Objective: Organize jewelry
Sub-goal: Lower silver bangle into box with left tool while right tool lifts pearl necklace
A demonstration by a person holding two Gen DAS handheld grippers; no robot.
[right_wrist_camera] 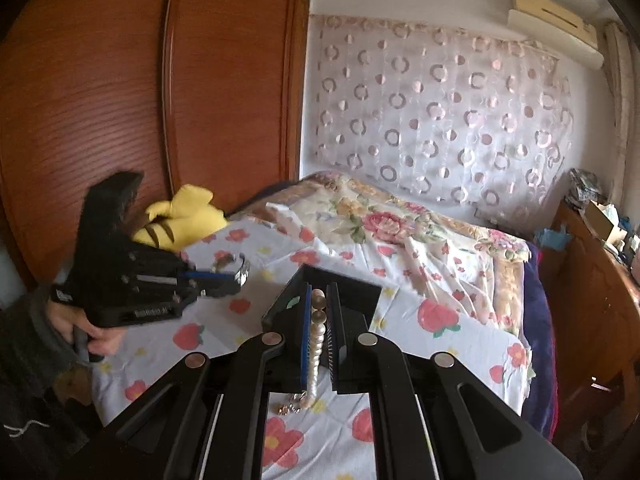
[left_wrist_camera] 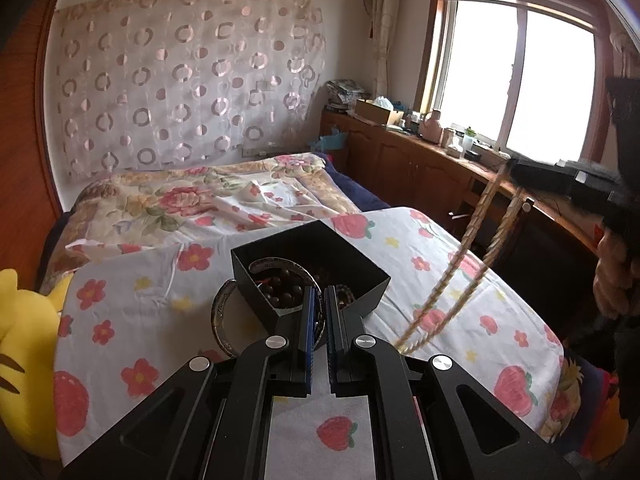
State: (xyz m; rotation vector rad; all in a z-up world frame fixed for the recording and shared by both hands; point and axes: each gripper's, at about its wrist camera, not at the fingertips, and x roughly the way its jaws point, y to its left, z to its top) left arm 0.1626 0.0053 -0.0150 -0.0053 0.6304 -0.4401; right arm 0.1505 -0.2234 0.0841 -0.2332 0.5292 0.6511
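Note:
A black open box (left_wrist_camera: 362, 264) sits on the strawberry-print sheet and holds dark beads (left_wrist_camera: 282, 286) and bangles. My left gripper (left_wrist_camera: 319, 300) is shut on a silver watch or bangle (left_wrist_camera: 319, 326); in the right wrist view it (right_wrist_camera: 236, 276) holds that silver piece (right_wrist_camera: 240, 270) above the sheet, left of the box (right_wrist_camera: 352, 292). A silver bangle (left_wrist_camera: 220, 316) lies beside the box. My right gripper (right_wrist_camera: 319, 308) is shut on a pearl necklace (right_wrist_camera: 316, 344), which hangs down toward the sheet; in the left wrist view the strand (left_wrist_camera: 452, 276) dangles at the right.
A yellow plush toy (left_wrist_camera: 24, 356) lies at the left of the bed, also in the right wrist view (right_wrist_camera: 180, 220). A floral quilt (left_wrist_camera: 192, 200) covers the far bed. Wooden cabinets (left_wrist_camera: 412, 168) line the window wall; a wardrobe (right_wrist_camera: 120, 80) stands left.

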